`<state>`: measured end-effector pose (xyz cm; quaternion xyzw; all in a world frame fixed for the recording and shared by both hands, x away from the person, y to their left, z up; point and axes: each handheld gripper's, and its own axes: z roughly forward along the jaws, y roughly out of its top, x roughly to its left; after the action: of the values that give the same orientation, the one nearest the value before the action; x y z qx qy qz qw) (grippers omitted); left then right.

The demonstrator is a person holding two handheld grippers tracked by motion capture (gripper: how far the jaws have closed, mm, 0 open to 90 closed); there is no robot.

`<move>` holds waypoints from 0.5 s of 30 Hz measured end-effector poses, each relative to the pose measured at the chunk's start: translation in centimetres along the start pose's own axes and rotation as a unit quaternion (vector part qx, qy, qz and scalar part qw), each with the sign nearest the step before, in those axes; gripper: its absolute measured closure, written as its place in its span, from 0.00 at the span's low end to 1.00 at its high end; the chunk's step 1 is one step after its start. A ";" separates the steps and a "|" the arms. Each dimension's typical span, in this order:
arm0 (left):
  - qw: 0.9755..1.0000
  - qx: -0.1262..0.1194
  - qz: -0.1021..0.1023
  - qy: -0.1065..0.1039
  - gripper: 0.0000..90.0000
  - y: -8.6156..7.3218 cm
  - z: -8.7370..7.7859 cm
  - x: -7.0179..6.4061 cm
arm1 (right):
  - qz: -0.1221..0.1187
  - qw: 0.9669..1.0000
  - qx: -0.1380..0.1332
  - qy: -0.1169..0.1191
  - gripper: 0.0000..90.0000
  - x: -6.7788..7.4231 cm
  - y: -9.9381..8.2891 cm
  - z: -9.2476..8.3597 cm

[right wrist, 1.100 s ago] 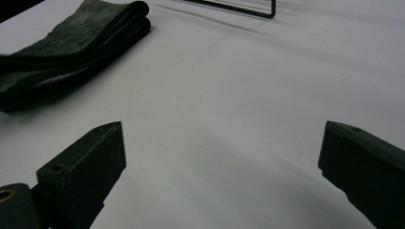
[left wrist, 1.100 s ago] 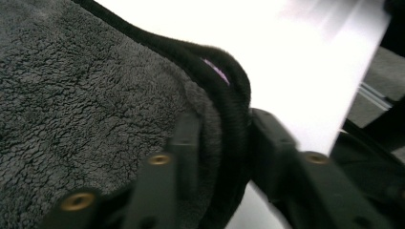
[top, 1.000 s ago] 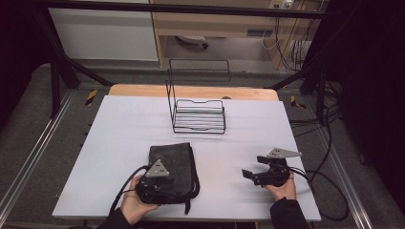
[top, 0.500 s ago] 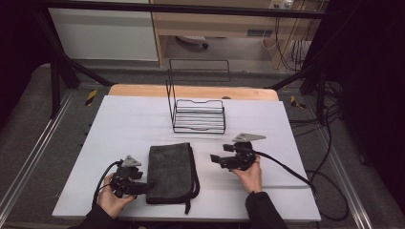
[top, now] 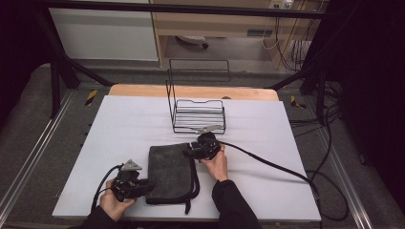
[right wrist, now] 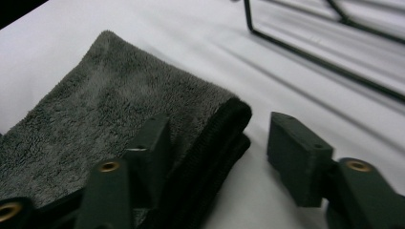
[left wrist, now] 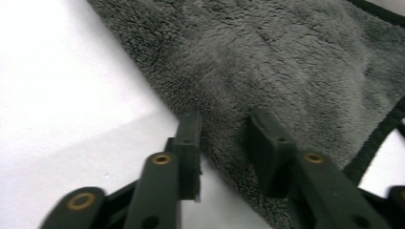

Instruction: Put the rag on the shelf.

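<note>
Currently, reading the high view from left to right: my left gripper [top: 143, 187] sits in the lower left of the frame, level with the table [top: 119, 124], its tips at the lower left corner of the folded grey towel [top: 169, 171]. In the left gripper view the two jaws straddle that edge, one over the white surface and one over the pile; they have just been closing, with towel edge between them, yet a gap remains on each side, so I read this gripper as released, not yet pinching the cloth.

The towel lies flat in the lower centre of the high view, its black-trimmed folded edges running down its right side, and it is well apart from the wire rack.

My right gripper [top: 190, 151] is at the centre of the frame, at the towel's upper right corner. In the right gripper view the thick stacked corner [right wrist: 224, 129] stands between the jaws: the left jaw rests over the towel top, the right jaw stands clear over bare table. These jaws have also just been closing around that corner without clamping it, so this gripper is likewise released.

The black wire rack [top: 198, 114] stands above the right gripper in the upper centre of the high view, near it but not touching. My cable [top: 267, 164] trails to the lower right
</note>
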<state>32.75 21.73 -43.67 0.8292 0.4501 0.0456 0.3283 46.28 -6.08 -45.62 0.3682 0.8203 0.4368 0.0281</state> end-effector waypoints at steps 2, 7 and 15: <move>1.000 0.000 -0.004 -0.004 0.79 0.0 0.1 0.0 | -0.005 1.000 0.000 0.009 0.60 0.0 -0.2 0.2; 1.000 0.005 0.001 -0.009 0.91 0.3 0.1 -0.1 | 0.009 1.000 0.007 0.022 0.79 0.2 -0.2 0.1; 1.000 -0.008 0.004 -0.015 0.94 0.7 0.2 0.4 | 0.026 0.999 -0.011 -0.015 0.88 0.9 -0.8 -1.6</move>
<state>33.53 21.65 -43.48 0.8289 0.4418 0.0376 0.3412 44.60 -6.90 -45.03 0.3958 0.8052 0.4404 0.0329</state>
